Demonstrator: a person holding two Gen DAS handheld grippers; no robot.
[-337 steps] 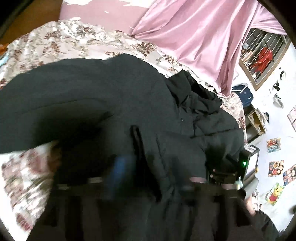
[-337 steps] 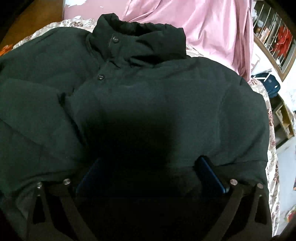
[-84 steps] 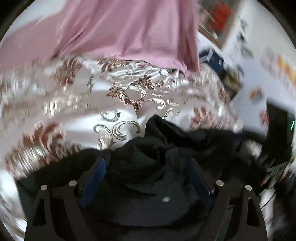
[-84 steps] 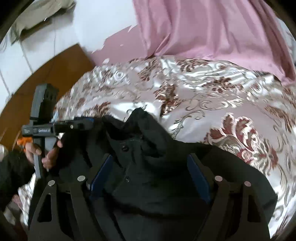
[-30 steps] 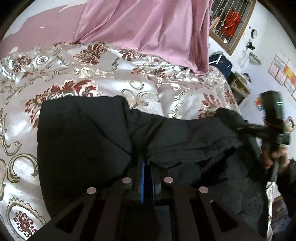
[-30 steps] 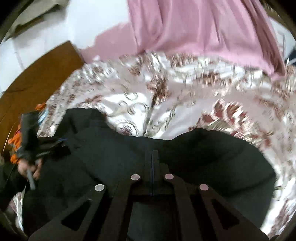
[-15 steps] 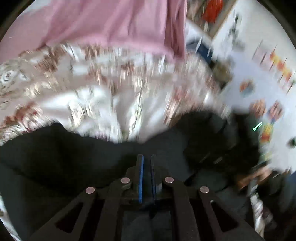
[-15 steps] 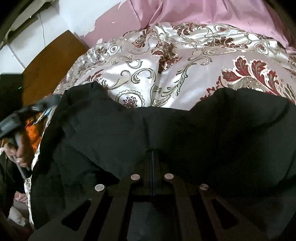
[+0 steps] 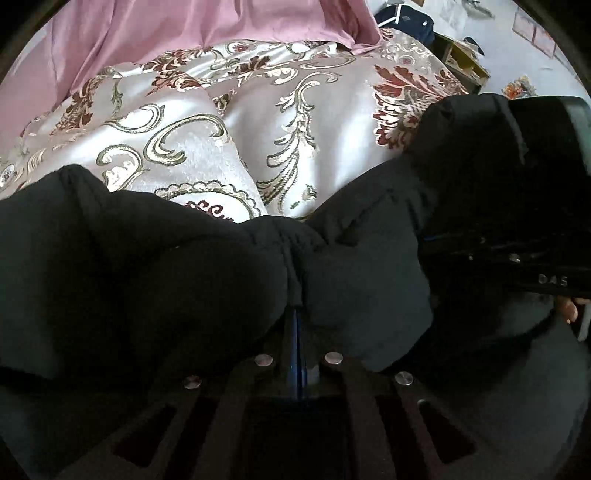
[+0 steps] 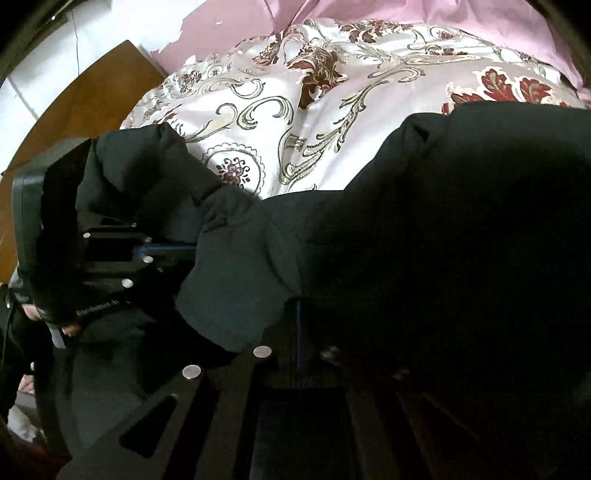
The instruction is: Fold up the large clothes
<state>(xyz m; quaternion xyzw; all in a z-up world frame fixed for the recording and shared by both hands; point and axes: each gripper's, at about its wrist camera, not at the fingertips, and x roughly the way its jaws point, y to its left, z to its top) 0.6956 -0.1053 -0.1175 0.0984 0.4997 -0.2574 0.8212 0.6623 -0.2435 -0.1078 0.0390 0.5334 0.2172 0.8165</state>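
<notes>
A big black padded jacket [image 9: 166,266] lies on the bed and fills the lower half of both views [image 10: 461,229]. My left gripper [image 9: 296,314] is shut on a pinched fold of the jacket's edge. My right gripper [image 10: 298,314] is shut on another fold of the same edge. Each gripper shows in the other's view, close by: the right one at the right side of the left wrist view [image 9: 436,240], the left one at the left of the right wrist view [image 10: 184,253]. Jacket fabric bulges over both sets of fingers.
The bed has a shiny cream bedspread [image 9: 229,122] with red and gold scrolls, bare beyond the jacket. A pink curtain [image 9: 207,26] hangs behind it. A wooden headboard [image 10: 85,110] is at the left. A shelf [image 9: 461,62] stands past the bed's right edge.
Both grippers, still shut on the jacket, have come much closer together and lower to the bed. The jacket edge has bunched up between them.
</notes>
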